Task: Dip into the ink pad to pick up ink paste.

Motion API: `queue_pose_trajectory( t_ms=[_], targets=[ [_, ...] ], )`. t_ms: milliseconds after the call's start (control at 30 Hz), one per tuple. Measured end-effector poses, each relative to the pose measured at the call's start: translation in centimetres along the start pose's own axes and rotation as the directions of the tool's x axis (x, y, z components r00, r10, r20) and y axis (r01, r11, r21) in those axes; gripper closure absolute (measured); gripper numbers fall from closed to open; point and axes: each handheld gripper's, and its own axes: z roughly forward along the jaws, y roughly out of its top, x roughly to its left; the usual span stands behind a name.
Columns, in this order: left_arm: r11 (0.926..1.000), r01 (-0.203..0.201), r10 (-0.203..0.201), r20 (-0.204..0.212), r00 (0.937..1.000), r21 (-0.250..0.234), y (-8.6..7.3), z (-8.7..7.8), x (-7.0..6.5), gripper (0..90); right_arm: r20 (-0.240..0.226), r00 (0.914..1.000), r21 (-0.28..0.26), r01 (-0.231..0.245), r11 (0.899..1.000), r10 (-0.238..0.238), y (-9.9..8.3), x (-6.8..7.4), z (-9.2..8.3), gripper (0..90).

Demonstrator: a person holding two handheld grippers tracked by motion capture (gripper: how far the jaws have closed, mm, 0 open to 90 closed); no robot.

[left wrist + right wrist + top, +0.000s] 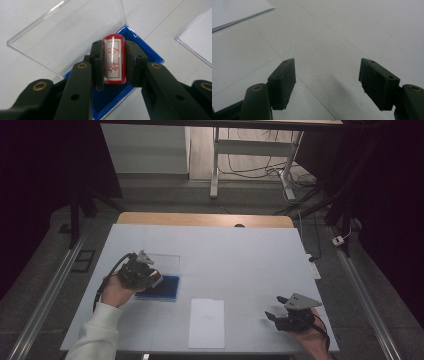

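My left gripper (113, 62) has its jaws closed on a small red stamp (113, 58), a short cylinder with a white label bearing red characters. The two black jaws press on the stamp's sides, and it stands lengthwise between them. Just beyond the stamp lies a blue ink pad (150, 53) in a shallow tray, its clear lid (67, 32) folded back flat on the white bench (22, 15). The stamp hovers over the near part of the blue pad; I cannot tell whether its end touches the ink.

From the high view, my left gripper (150, 279) sits over the left half of the bench, right at the blue ink pad (167, 290), with the clear lid (167, 262) lying behind it. A white sheet of paper (207, 322) lies near the front edge of the bench, to the right of the pad and apart from it.

My right gripper (276, 310) rests low at the front right of the bench (250, 255), well apart from the paper. Its jaws stand wide open with nothing between them, above bare white surface. A corner of the paper (234, 11) shows at upper left in the right gripper view.
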Motion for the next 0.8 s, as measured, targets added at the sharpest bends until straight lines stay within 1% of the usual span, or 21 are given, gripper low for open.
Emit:
queue_pose_trajectory(
  t_ms=[200, 467, 567, 800],
  targets=[
    [0.9995, 0.001, -0.002, 0.006, 1.0, 0.031, -0.2, 0.9, 0.2, 70.1, 0.001, 1.0, 0.001, -0.001, 1.0, 0.001, 0.0, 0.0, 0.0, 29.1],
    [0.9984, 0.011, -0.012, 0.009, 0.9999, 0.055, -0.5, 1.6, 0.4, 70.1, -0.001, 1.0, 0.002, 0.0, 1.0, 0.0, 0.0, 0.0, 0.0, 29.1],
    [0.997, 0.016, -0.016, 0.006, 0.9998, 0.075, -0.6, 2.0, 0.5, 70.1, -0.002, 1.0, 0.002, 0.002, 1.0, -0.002, 0.0, 0.0, 0.1, 29.1],
    [0.9964, 0.034, -0.035, 0.011, 0.9993, 0.077, -0.7, 2.2, 0.7, 70.1, -0.001, 1.0, 0.004, -0.001, 1.0, 0.001, 0.0, 0.0, 0.1, 29.1]
  ],
)
